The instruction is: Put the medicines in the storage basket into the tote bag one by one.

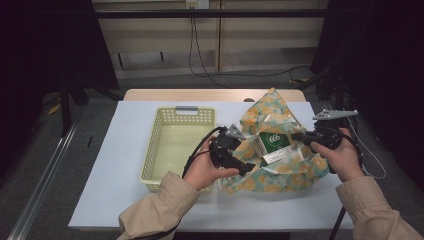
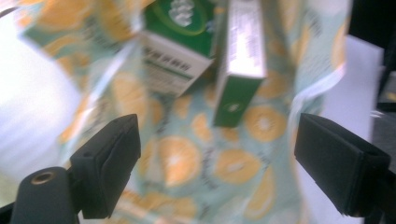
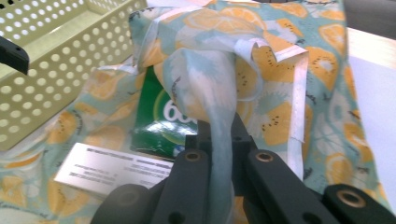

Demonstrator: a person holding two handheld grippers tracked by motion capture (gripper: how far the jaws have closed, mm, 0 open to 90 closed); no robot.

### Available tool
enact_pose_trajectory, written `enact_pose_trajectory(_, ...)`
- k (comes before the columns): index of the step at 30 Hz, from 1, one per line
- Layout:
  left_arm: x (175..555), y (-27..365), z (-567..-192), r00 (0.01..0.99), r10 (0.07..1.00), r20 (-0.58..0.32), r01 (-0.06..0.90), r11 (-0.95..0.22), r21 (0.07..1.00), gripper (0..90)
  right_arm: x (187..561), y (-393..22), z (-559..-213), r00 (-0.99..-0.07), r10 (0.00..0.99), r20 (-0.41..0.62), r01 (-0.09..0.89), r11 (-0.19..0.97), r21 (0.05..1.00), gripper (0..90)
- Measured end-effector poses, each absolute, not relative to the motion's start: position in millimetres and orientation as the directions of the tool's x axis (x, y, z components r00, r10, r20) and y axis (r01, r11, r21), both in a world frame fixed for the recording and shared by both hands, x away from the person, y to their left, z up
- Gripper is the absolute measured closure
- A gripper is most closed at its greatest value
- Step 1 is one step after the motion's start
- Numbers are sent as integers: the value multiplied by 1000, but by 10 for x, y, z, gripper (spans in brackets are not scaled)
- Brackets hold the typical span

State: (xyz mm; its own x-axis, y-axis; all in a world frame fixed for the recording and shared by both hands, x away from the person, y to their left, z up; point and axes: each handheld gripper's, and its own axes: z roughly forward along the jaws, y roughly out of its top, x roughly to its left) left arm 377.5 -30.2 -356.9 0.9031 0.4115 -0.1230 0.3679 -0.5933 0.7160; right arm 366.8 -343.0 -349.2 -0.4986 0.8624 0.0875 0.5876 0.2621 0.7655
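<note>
Clenched on a twisted strip of the orange-print cloth bag (image 3: 219, 93), the right gripper (image 3: 219, 140) holds it up near the desk's (image 1: 110, 165) right edge. Two green boxes (image 2: 238, 60) lie inside, just beyond the left gripper (image 2: 217, 158), whose jaws stand released, touching nothing. One yellow basket (image 1: 170, 145) sits left of the bag.

Dim and dark at the high view's edges, with soft light from above on the white table (image 1: 125, 175) and only faint shadows under the basket (image 1: 175, 145) and forearms. Heavily smeared by motion blur in the left gripper view, the bag (image 2: 196, 163) and box (image 2: 240, 60) soft, the table blown out white at left, the near black pads (image 2: 109, 163) fairly crisp. Sharper in the right gripper view, mildly soft on the cloth close to the lens, slight glare on the box's silver label (image 3: 112, 170).
</note>
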Motion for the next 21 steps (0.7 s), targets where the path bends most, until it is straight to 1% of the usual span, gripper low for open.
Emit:
enact_pose_trajectory(2,3838,-280,-3589,894,433,-121,380,-584,717,146,3661,-3462,-3481,-489,868,88,591,256,765,886)
enact_pose_trajectory(8,4091,-299,-3736,847,510,-149,460,-563,687,158,3654,-3518,-3470,-481,873,86,594,252,764,886)
enact_pose_trajectory(12,4202,-355,-3851,836,520,-174,487,-560,670,178,3668,-3515,-3471,-485,870,88,592,253,765,886)
enact_pose_trajectory(15,4254,-414,-3908,833,528,-167,493,-569,658,187,3684,-3499,-3476,-491,866,90,589,254,767,886)
enact_pose_trajectory(21,4315,-519,-3962,838,526,-147,481,-584,654,254,3690,-3485,-3467,-497,863,91,585,256,769,886)
